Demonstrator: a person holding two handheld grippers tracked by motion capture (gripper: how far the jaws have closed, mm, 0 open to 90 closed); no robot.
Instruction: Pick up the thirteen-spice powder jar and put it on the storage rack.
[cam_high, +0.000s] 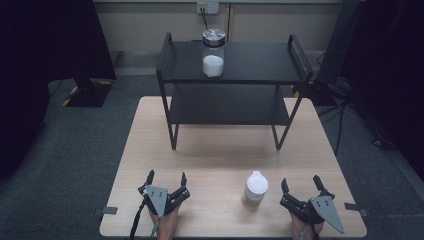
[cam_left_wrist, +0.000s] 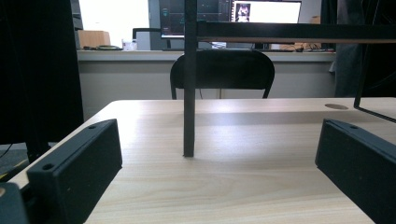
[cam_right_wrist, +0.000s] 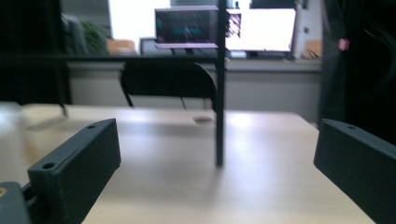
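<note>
A glass jar (cam_high: 213, 52) with a metal lid and white powder inside stands on the top shelf of a black two-tier rack (cam_high: 250, 70). A second jar (cam_high: 255, 190) with a white lid stands on the wooden table (cam_high: 220, 150) near its front edge. My left gripper (cam_high: 166, 177) rests open at the front left with nothing between its jaws. My right gripper (cam_high: 301, 183) rests open at the front right, just right of the white-lidded jar and apart from it. In the left gripper view a rack leg (cam_left_wrist: 188, 88) stands straight ahead. In the right gripper view another rack leg (cam_right_wrist: 220, 93) stands ahead, and a blurred pale jar edge (cam_right_wrist: 9, 135) sits at the far left.
The rack takes up the far half of the table, with its lower shelf (cam_high: 227, 105) bare. A black chair (cam_left_wrist: 222, 70) and monitors (cam_left_wrist: 233, 14) stand beyond the table. Dark stands (cam_high: 85, 85) and cables lie on the grey carpet around it.
</note>
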